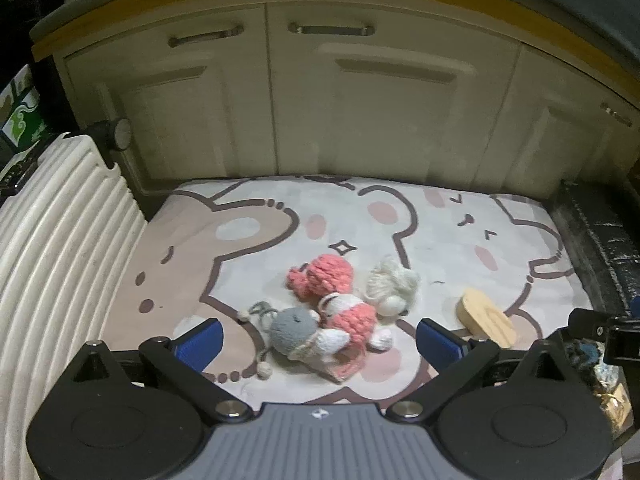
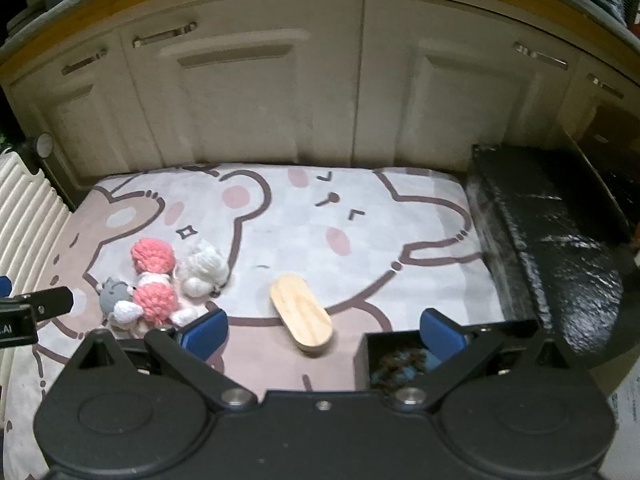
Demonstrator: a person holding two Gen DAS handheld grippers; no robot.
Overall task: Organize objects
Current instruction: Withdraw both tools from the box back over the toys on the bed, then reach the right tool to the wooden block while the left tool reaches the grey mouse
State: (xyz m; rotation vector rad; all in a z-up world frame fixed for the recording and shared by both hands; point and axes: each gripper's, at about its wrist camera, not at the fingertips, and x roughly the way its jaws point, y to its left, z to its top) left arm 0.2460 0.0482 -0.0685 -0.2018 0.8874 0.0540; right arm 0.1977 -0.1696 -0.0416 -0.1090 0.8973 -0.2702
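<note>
Both grippers, left gripper (image 1: 318,338) and right gripper (image 2: 324,334), fingers spread, empty. Knitted toy pile (image 1: 334,312) dead ahead of left, lower centre; wooden oval tray (image 2: 301,314) ahead of right, long axis diagonal.

Both wrist views overlook 1 shared mat (image 1: 440,232), perhaps obliquely.

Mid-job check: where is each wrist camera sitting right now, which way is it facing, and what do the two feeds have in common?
Left wrist: on the left gripper, angled down at the knitted toys on the cartoon mat; its open blue fingers show.
Right wrist: on the right gripper, angled down at the wooden oval piece; open fingers show, black box near the right one.
Shared: toys, wooden piece, mat, cream cabinets.
</note>
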